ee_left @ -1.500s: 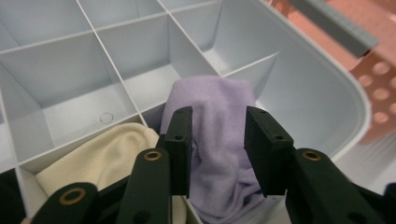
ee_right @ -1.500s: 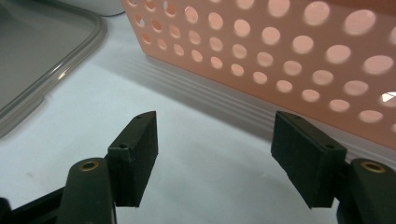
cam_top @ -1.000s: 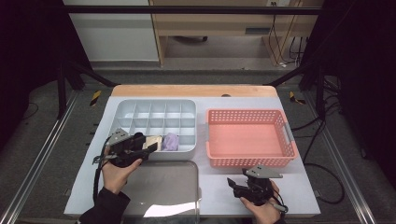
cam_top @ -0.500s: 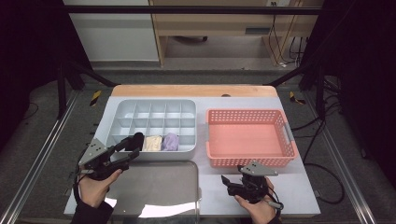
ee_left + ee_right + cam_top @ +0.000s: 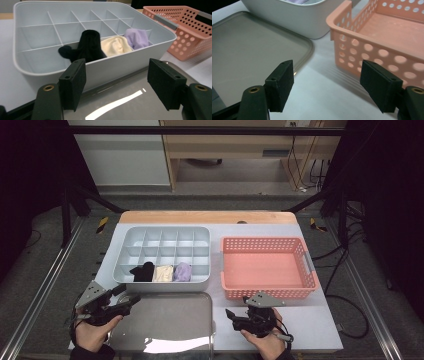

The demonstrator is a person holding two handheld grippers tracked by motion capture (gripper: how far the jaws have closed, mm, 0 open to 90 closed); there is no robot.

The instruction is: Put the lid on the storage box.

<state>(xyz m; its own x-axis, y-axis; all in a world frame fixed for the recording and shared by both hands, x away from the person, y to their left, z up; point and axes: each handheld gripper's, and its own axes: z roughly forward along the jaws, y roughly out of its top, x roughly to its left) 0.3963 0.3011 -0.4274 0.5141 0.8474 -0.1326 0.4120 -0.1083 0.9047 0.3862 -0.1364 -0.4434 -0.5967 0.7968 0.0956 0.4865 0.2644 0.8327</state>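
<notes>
overhead first, the high view shows a white table (image 5: 320, 325) with a pale grey divided tray (image 5: 162, 232) at its left half and a salmon pink basket (image 5: 270, 270) just to its right, the two close but apart. three rolled cloth pieces sit side by side in the tray's nearest row: a black sock (image 5: 143, 271), a cream sock (image 5: 163, 273) and a lilac sock (image 5: 183, 271). a shiny metal lid (image 5: 165, 325) lies flat on the table in front of the tray. the left gripper (image 5: 131, 300) is held in a hand (image 5: 90, 334) at the lid's left edge, pointing toward the tray. the right gripper (image 5: 229, 315) is held by the other hand (image 5: 265, 342) just right of the lid, in front of the basket.

next, the left gripper view looks along its two black jaws, spread wide with nothing between them. beyond them stands the near wall of the tray (image 5: 105, 72), and the black sock (image 5: 87, 47) rises from its compartment, possibly draping over a divider, though that is hard to judge. the cream sock (image 5: 115, 45) and lilac sock (image 5: 137, 37) follow to its right.

finally, the right gripper view shows its jaws also spread and empty above bare table (image 5: 322, 95), with the lid's corner (image 5: 262, 47) at left and the perforated basket wall (image 5: 372, 55) at right.
</notes>
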